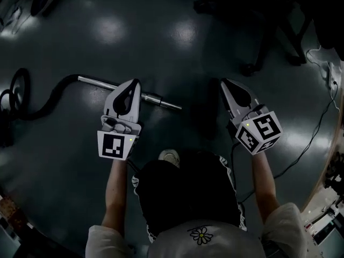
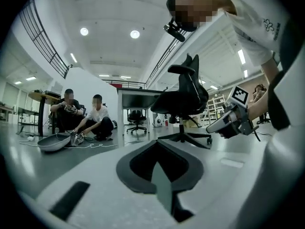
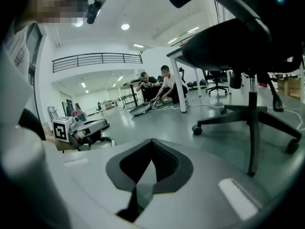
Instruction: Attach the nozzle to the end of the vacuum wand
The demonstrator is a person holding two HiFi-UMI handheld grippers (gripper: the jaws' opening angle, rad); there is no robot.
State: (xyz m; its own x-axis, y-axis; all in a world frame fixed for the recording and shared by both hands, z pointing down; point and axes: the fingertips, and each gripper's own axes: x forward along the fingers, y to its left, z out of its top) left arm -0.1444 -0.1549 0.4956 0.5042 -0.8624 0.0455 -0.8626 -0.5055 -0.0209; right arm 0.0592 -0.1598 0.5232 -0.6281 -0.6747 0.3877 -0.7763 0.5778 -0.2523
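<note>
Head view: the left gripper (image 1: 134, 84) and the right gripper (image 1: 223, 83) are held over the floor (image 1: 177, 42), jaws pressed together. The vacuum wand (image 1: 94, 81) lies on the floor, passing behind the left gripper.

Left gripper view: jaws together, nothing between them.

Right gripper view: jaws likewise closed, holding nothing.

Glossy dark floor (image 1: 161, 36), metal vacuum wand (image 1: 97, 83) lying flat, black hose (image 1: 51, 98) off its left end; thin cable (image 1: 321, 118), possibly chair legs (image 1: 263, 42), at right
</note>
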